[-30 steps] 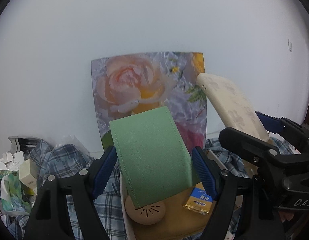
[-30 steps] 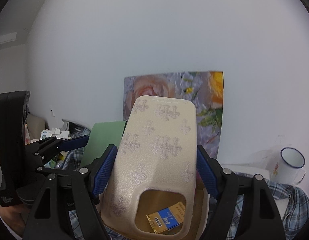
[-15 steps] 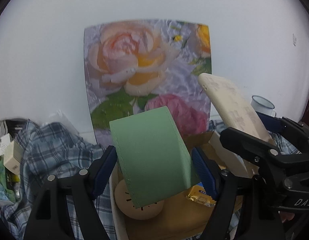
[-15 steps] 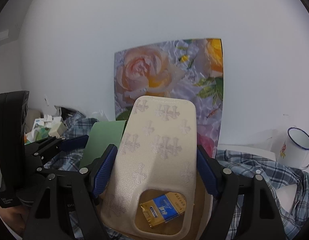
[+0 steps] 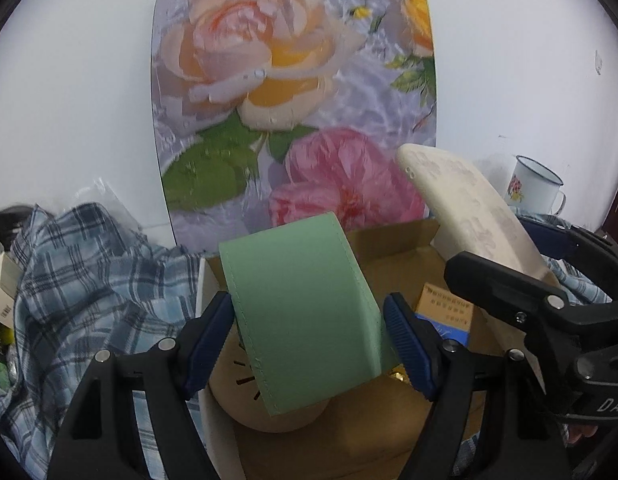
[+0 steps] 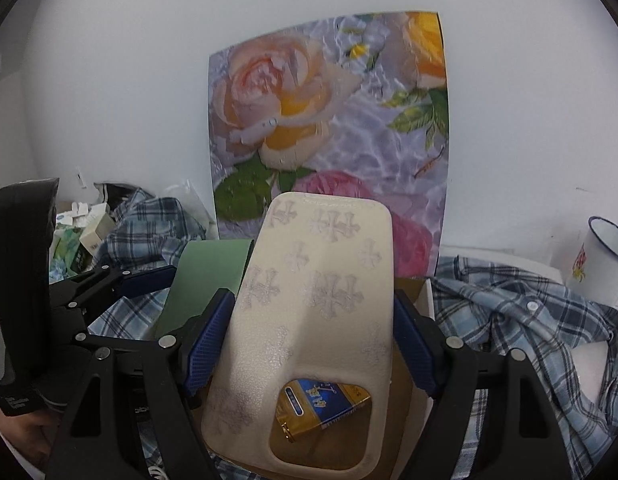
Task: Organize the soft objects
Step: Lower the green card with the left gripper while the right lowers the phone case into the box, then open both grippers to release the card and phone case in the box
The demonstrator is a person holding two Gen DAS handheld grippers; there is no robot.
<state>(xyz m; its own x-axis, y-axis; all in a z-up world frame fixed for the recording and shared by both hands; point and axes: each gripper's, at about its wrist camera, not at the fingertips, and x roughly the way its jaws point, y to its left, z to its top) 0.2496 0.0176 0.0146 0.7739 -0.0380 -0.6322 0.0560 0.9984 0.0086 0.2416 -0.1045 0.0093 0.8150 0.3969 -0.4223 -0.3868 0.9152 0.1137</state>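
Note:
My left gripper (image 5: 309,340) is shut on a green soft case (image 5: 301,304), held tilted above an open cardboard box (image 5: 393,240). My right gripper (image 6: 313,344) is shut on a cream phone case (image 6: 317,304) with embossed crosses, also over the box. In the left wrist view the cream phone case (image 5: 469,216) and the right gripper appear at the right. In the right wrist view the green soft case (image 6: 209,276) shows at the left. Inside the box lie a tan round object (image 5: 245,396) and a blue-and-gold pack (image 6: 325,400).
A flower picture (image 5: 293,92) leans on the white wall behind the box. Plaid shirts (image 5: 89,280) lie on both sides of the box. A white enamel mug (image 6: 601,268) stands at the right. Small cartons (image 6: 85,236) are piled at the far left.
Both grippers have sunk toward the box with their cases still held. The picture now fills more of the view and the box's inside shows more.

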